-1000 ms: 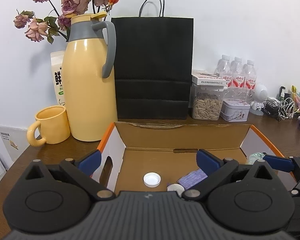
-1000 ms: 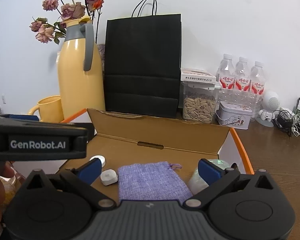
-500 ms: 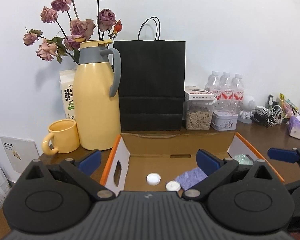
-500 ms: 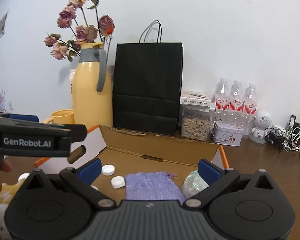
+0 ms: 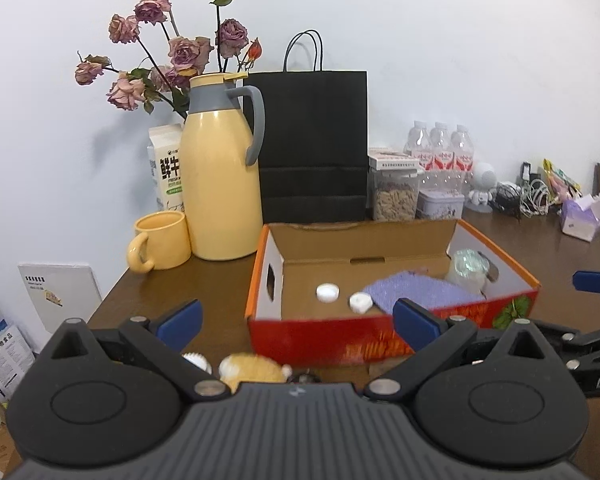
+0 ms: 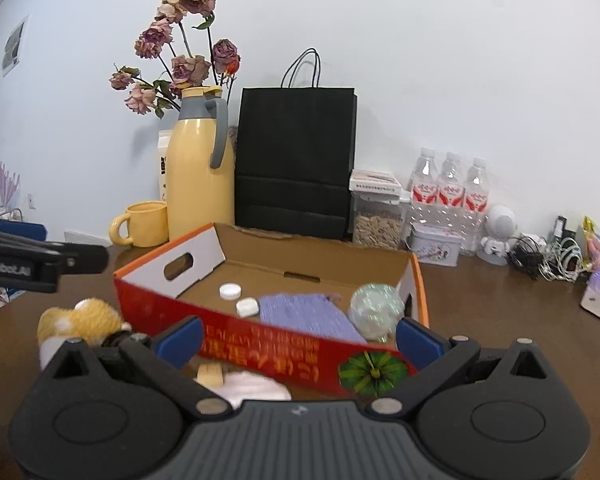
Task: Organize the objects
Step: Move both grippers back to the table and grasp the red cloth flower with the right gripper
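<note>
Box (image 6: pixel 268 340) on counter (image 6: pixel 500 292) holds 2 caps, pouch (image 6: pixel 304 314), ball (image 6: pixel 376 310). Plush (image 6: pixel 80 320) and pale item (image 6: pixel 252 390) lie outside, before it. Both grippers (image 5: pixel 296 318) (image 6: pixel 298 338) open, empty. Likely next: left descends onto plush.

The yellow fluffy toy (image 5: pixel 249 368) is blurry and half hidden behind the left tool (image 5: pixel 296 318). The words on the red box (image 6: pixel 268 346) front are smeared. A pale thing (image 6: pixel 252 390) near the right tool (image 6: pixel 298 334) is partly covered. The purple pouch (image 6: pixel 304 314) sits partly behind the box wall.
</note>
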Demonstrator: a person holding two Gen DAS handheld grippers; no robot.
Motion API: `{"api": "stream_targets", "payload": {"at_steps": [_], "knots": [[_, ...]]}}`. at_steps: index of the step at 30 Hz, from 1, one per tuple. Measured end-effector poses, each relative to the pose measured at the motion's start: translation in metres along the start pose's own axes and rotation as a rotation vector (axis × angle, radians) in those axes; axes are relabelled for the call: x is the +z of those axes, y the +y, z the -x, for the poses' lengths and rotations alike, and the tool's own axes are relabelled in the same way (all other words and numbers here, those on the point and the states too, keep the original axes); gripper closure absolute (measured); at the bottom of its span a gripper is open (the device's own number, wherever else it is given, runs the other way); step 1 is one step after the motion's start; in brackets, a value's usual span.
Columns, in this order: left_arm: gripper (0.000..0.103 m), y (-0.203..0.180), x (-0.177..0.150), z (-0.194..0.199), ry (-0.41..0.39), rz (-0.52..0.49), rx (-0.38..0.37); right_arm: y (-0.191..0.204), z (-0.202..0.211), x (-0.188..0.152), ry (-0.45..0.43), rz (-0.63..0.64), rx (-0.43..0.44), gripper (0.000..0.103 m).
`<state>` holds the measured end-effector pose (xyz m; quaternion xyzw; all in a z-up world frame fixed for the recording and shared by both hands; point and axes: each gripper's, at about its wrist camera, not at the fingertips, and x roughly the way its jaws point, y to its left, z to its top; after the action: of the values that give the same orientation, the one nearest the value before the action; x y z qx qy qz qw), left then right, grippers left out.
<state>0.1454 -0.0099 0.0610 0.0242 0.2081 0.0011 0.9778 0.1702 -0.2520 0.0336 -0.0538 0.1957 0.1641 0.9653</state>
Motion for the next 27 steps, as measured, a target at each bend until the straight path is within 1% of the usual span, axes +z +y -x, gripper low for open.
{"api": "stream_targets", "payload": {"at_steps": [5,9,16,18,21,22,23,24,25,26,27], "knots": [[0.0,0.007,-0.016,0.02,0.01,-0.018,0.0,-0.004,0.019,-0.02,0.042,0.007,-0.011,0.0],[0.0,0.014,-0.031,0.029,0.036,-0.01,0.006,-0.009,0.029,-0.04,0.088,0.002,-0.026,0.0],[0.0,0.027,-0.055,0.037,0.089,0.004,0.032,-0.02,0.033,-0.064,0.16,-0.008,-0.042,0.0],[0.0,0.031,-0.057,0.037,0.099,0.015,0.042,-0.023,0.031,-0.066,0.164,-0.013,-0.048,0.0],[0.0,0.036,-0.059,0.039,0.104,0.032,0.047,-0.025,0.026,-0.064,0.147,-0.016,-0.043,0.001],[0.0,0.037,-0.059,0.04,0.102,0.034,0.047,-0.025,0.024,-0.063,0.143,-0.011,-0.043,0.004],[0.0,0.037,-0.059,0.04,0.1,0.034,0.047,-0.025,0.02,-0.063,0.138,-0.005,-0.038,0.01],[0.0,0.037,-0.058,0.04,0.099,0.035,0.048,-0.025,0.017,-0.061,0.133,0.001,-0.032,0.015],[0.0,0.037,-0.058,0.041,0.099,0.035,0.048,-0.024,0.013,-0.06,0.128,0.01,-0.024,0.023],[0.0,0.038,-0.059,0.041,0.1,0.036,0.049,-0.023,0.008,-0.058,0.128,0.018,-0.018,0.03],[0.0,0.038,-0.059,0.041,0.101,0.036,0.05,-0.022,0.003,-0.056,0.126,0.025,-0.015,0.032]]}}
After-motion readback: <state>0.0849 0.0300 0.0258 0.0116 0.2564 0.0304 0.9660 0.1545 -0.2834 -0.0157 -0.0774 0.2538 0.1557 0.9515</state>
